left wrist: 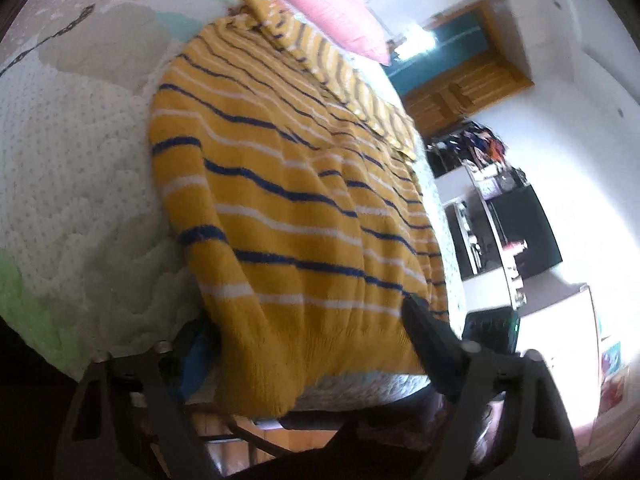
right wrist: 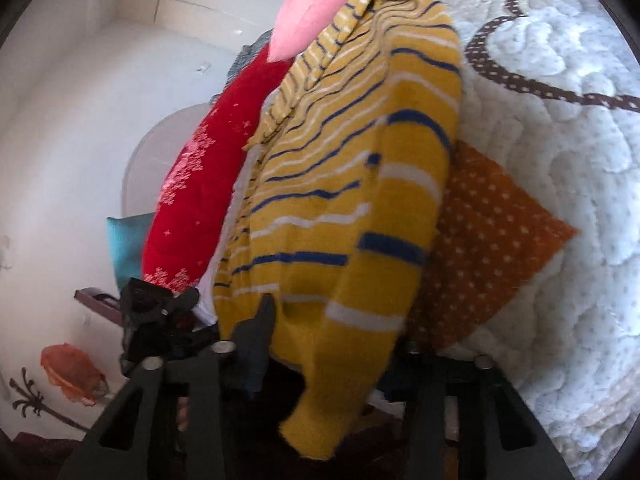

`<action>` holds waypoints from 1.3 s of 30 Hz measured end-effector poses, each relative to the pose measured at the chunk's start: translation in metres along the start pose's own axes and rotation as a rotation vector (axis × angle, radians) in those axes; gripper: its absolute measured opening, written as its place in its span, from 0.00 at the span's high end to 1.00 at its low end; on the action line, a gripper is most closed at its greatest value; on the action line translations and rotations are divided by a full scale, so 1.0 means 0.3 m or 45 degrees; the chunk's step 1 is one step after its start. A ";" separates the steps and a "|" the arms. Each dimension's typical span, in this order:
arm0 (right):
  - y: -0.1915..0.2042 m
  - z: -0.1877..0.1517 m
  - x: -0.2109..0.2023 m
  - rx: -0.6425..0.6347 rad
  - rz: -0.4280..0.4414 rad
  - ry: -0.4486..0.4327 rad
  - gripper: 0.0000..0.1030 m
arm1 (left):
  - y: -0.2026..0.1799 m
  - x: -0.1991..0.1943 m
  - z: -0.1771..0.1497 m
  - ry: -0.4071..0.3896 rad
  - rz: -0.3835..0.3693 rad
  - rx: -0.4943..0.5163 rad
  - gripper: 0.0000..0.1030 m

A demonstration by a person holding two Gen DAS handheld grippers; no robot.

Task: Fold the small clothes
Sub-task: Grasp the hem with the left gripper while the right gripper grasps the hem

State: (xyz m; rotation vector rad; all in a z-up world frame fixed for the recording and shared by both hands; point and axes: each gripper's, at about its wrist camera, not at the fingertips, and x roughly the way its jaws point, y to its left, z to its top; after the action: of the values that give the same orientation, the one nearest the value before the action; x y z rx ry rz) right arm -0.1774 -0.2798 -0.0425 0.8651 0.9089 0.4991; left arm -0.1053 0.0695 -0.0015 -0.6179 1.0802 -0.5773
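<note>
A yellow knit sweater (left wrist: 288,200) with blue and white stripes lies spread on a white quilted bed (left wrist: 60,184). Its hem hangs over the bed's near edge. My left gripper (left wrist: 312,344) sits at the hem; one dark finger (left wrist: 424,336) lies on top of the cloth, the other is hidden under it. In the right wrist view the sweater (right wrist: 344,208) drapes between the fingers of my right gripper (right wrist: 336,336), one finger (right wrist: 256,332) against the cloth and the other hidden, with a corner hanging down in front.
A pink cushion (left wrist: 332,8) lies at the head of the bed. A red patterned garment (right wrist: 200,184) and an orange dotted patch on the quilt (right wrist: 492,248) flank the sweater. Shelves and a dark cabinet (left wrist: 516,228) stand beside the bed.
</note>
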 end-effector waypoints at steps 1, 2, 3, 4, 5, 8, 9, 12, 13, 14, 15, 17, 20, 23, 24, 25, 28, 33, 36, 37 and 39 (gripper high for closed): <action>-0.002 0.000 0.003 0.011 -0.015 -0.005 0.74 | 0.002 -0.004 0.010 0.005 0.031 -0.004 0.53; -0.006 0.006 0.002 0.026 -0.032 -0.007 0.82 | -0.002 -0.002 0.025 0.015 0.075 0.000 0.84; -0.009 0.014 -0.004 0.032 -0.046 -0.005 0.85 | -0.005 0.002 0.036 0.029 0.121 0.006 0.92; -0.007 0.019 -0.005 0.032 -0.061 -0.004 0.88 | -0.005 0.003 0.042 0.039 0.141 0.004 0.91; 0.002 0.024 -0.005 0.019 -0.084 -0.003 0.89 | -0.006 0.001 0.042 0.044 0.161 0.001 0.91; 0.064 0.027 -0.010 -0.078 -0.152 0.000 0.90 | -0.035 -0.005 0.025 0.035 0.231 0.052 0.92; 0.083 0.025 -0.014 -0.098 -0.145 0.007 0.91 | -0.044 -0.018 0.012 0.032 0.244 0.068 0.92; 0.146 0.006 -0.044 -0.184 -0.119 0.036 0.92 | -0.065 -0.078 -0.020 0.005 0.246 0.090 0.92; 0.173 -0.007 -0.055 -0.222 -0.115 0.054 0.92 | -0.069 -0.103 -0.032 -0.008 0.247 0.097 0.92; 0.190 -0.022 -0.067 -0.247 -0.110 0.067 0.92 | -0.072 -0.120 -0.039 -0.016 0.249 0.102 0.92; 0.203 -0.035 -0.075 -0.264 -0.104 0.081 0.92 | -0.078 -0.149 -0.055 -0.027 0.252 0.109 0.92; 0.225 -0.075 -0.087 -0.290 -0.095 0.113 0.92 | -0.084 -0.180 -0.083 -0.041 0.267 0.126 0.92; 0.224 -0.128 -0.085 -0.303 -0.124 0.144 0.92 | -0.085 -0.197 -0.112 -0.052 0.283 0.144 0.92; 0.204 -0.130 -0.082 -0.280 -0.154 0.135 0.92 | -0.075 -0.201 -0.105 -0.057 0.286 0.132 0.92; 0.201 -0.121 -0.082 -0.275 -0.157 0.129 0.92 | -0.080 -0.201 -0.086 -0.064 0.285 0.129 0.92; 0.204 -0.111 -0.084 -0.281 -0.164 0.122 0.92 | -0.083 -0.202 -0.070 -0.072 0.285 0.133 0.92; 0.252 -0.077 -0.090 -0.366 -0.195 0.097 0.92 | -0.114 -0.207 -0.010 -0.112 0.285 0.171 0.92; 0.346 0.041 -0.056 -0.492 -0.210 0.040 0.92 | -0.168 -0.202 0.112 -0.172 0.273 0.214 0.92; 0.397 0.145 -0.052 -0.542 -0.231 -0.025 0.92 | -0.208 -0.192 0.208 -0.218 0.264 0.238 0.92; 0.415 0.176 -0.049 -0.554 -0.241 -0.046 0.92 | -0.220 -0.189 0.233 -0.228 0.258 0.245 0.92; 0.456 0.244 -0.040 -0.592 -0.276 -0.086 0.92 | -0.246 -0.183 0.307 -0.247 0.236 0.261 0.92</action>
State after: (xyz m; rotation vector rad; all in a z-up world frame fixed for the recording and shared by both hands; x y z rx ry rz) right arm -0.1257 -0.2414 0.0991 0.3547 0.7703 0.4637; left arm -0.0494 0.0727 0.1159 -0.3817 0.8717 -0.4498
